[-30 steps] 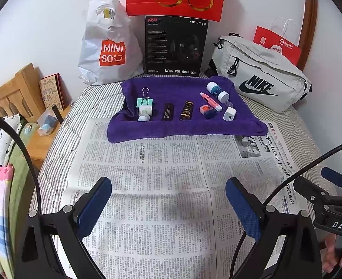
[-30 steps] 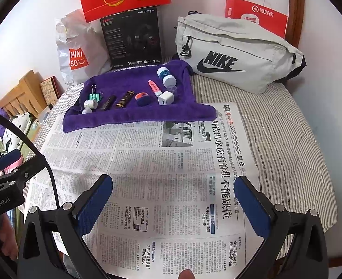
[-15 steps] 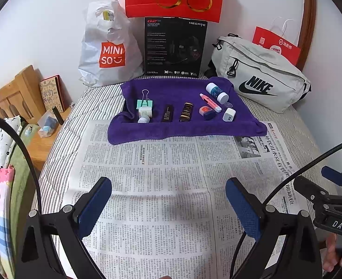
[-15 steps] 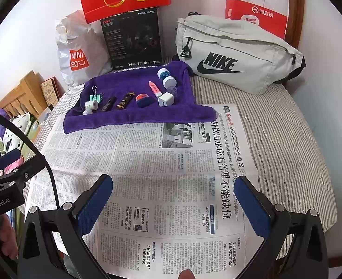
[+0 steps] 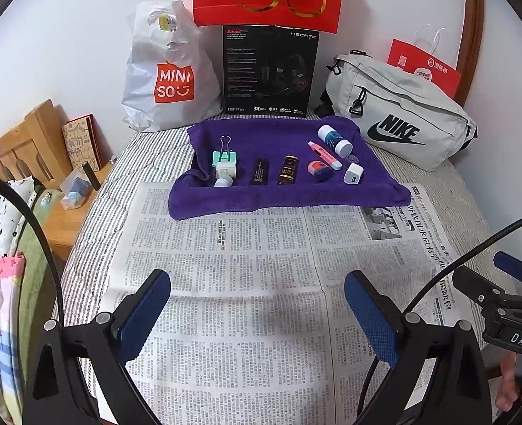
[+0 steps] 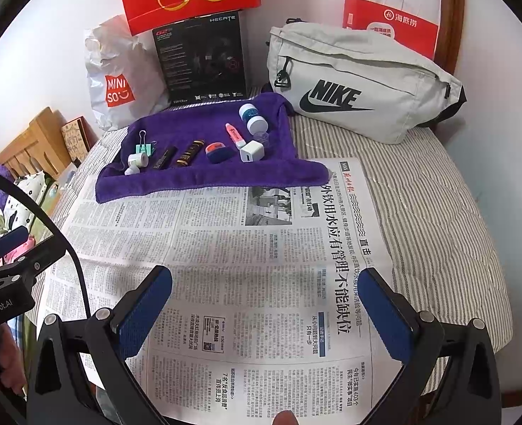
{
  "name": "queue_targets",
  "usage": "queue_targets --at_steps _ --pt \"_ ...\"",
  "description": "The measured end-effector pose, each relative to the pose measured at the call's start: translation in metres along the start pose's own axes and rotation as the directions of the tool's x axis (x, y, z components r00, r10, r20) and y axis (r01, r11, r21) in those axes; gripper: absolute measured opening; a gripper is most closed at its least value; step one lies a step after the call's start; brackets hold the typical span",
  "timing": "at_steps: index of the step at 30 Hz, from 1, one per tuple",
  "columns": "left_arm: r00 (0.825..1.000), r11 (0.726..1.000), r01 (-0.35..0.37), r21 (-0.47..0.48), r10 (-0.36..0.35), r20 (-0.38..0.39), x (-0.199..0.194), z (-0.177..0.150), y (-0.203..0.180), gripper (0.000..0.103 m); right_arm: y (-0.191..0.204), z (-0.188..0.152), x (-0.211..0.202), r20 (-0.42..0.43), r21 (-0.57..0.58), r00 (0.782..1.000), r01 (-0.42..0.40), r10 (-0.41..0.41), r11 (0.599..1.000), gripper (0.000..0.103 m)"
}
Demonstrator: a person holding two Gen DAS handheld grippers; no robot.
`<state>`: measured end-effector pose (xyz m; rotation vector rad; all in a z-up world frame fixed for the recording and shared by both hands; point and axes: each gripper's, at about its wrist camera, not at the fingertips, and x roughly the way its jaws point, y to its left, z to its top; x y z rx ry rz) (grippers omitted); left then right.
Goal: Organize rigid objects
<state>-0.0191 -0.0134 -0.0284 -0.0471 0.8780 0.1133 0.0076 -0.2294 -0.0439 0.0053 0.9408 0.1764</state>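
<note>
Both held low and level, side by side: left gripper (image 5: 257, 310) and right gripper (image 6: 266, 310), jaws spread wide, holding nothing

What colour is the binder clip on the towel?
The binder clip has a mint-green body with silver wire handles, on the purple towel; the left wrist view shows it best.

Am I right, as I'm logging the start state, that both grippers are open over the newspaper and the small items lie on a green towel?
Not quite: the towel is purple, not green, as the left wrist view shows. The rest holds: the left gripper and right gripper are open over the newspaper, and the small items lie on the towel.
</note>
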Motion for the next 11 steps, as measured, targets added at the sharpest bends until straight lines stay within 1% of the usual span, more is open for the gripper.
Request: queue_targets --at_steps 11 --pt "1.000 1.000 0.003 0.000 -0.003 -0.005 0.0016 0.0004 0.0001 0.100 -0.0002 0.0002 0.0005 -0.001 0.001 1.000 -0.001 0.001 1.000 0.103"
